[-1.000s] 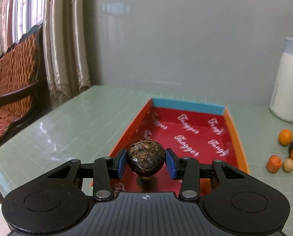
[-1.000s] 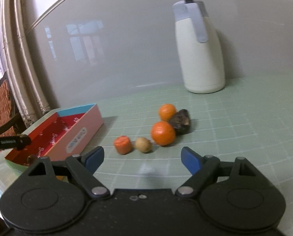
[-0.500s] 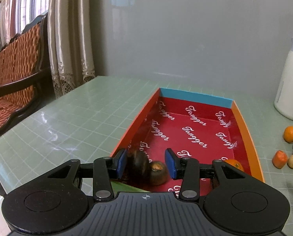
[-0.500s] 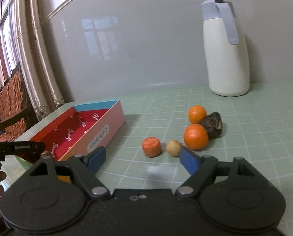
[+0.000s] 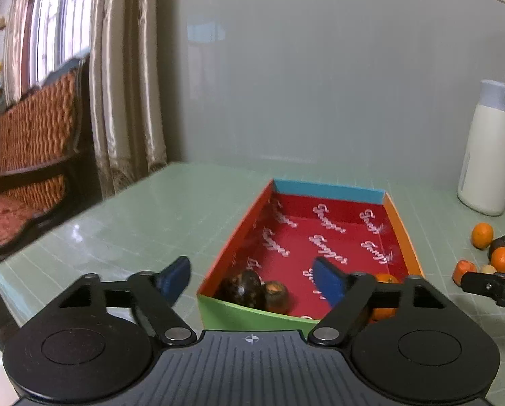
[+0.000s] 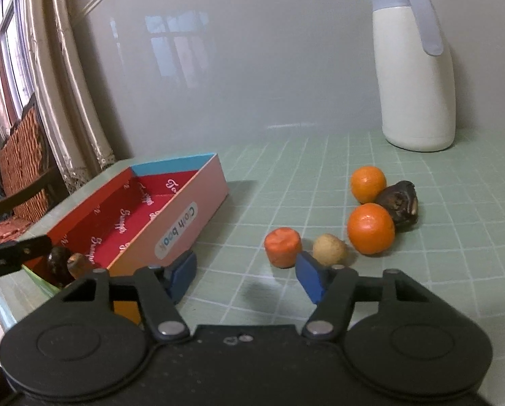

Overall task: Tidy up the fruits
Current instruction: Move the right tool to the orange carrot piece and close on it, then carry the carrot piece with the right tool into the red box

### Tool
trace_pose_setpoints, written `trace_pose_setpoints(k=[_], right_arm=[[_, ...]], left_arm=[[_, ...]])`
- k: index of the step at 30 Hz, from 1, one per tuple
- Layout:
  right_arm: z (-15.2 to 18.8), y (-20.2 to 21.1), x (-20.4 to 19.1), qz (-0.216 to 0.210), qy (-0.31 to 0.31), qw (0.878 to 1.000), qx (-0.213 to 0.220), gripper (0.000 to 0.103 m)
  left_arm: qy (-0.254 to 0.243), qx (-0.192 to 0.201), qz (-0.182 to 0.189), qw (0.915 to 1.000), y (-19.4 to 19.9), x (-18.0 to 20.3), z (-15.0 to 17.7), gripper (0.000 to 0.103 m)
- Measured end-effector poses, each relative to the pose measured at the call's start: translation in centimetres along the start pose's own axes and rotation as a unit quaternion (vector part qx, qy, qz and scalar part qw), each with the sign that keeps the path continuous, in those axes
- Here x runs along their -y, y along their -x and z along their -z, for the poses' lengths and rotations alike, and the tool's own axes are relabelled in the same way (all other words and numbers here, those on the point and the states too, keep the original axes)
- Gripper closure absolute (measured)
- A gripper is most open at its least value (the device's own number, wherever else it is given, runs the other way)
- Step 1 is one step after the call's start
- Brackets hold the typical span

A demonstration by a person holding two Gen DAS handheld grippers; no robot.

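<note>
oranges on desk: 2 [image 6: 368, 183] [image 6: 371, 228], dark fruit beside them: 1 [image 6: 398, 203], orange stub: 1 [image 6: 283, 246], tan ball: 1 [image 6: 329, 249]; in box [image 5: 330, 190]: dark fruits 2 [image 5: 241, 289] [image 5: 277, 301], orange 1 [image 5: 384, 279]; jug: 1 [image 6: 415, 67]

The left wrist camera sits low and close behind the left gripper [image 5: 250, 279], looking along the box [image 5: 239, 228] from its near end toward the wall, with the table's left edge beside it. The right wrist camera looks over the right gripper [image 6: 245, 277], aimed toward the table's far right corner, close to the loose fruit [image 6: 371, 228]. Both views share the box, the fruit cluster, the jug [image 5: 487, 155] and the table [image 6: 455, 237].
</note>
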State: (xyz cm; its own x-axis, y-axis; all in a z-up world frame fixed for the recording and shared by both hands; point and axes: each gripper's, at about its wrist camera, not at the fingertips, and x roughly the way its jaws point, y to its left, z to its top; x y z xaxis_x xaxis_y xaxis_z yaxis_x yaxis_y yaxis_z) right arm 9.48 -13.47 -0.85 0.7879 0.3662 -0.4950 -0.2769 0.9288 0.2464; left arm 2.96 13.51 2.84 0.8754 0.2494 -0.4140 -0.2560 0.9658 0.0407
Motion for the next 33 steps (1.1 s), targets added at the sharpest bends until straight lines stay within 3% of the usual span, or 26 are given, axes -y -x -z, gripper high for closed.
trace_pose_setpoints(k=[6,14,21,27,29,33], right_arm=[[-0.5,-1.4,0.0,0.016,0.004,1.0,-0.015,0.047],[-1.1,-3.1,0.6,0.03,0.001,0.999,-0.03,0.049],[-1.7,-4.4,0.8,0.042,0.002,0.998,-0.035,0.061],[-1.4,-5.0,0.2,0.056,0.032,0.997,-0.042,0.063],[-1.4,-5.0,0.0,0.056,0.037,0.997,-0.042,0.072],[-1.4,-4.6,0.0,0.048,0.034,0.998,-0.035,0.073]], left_arm=[[-0.013,0.024,-0.001,0.9996,0.8,-0.1,0.2,0.018],[0.007,0.009,-0.01,0.9999,0.2,-1.2,0.7,0.016],[0.013,0.003,-0.019,0.9997,-0.1,-1.7,1.1,0.016],[0.015,-0.001,-0.025,0.9996,-0.2,-1.9,1.5,0.015],[0.017,-0.003,-0.025,0.9995,-0.3,-2.0,1.5,0.015],[0.017,-0.004,-0.027,0.9995,-0.4,-1.9,1.7,0.015]])
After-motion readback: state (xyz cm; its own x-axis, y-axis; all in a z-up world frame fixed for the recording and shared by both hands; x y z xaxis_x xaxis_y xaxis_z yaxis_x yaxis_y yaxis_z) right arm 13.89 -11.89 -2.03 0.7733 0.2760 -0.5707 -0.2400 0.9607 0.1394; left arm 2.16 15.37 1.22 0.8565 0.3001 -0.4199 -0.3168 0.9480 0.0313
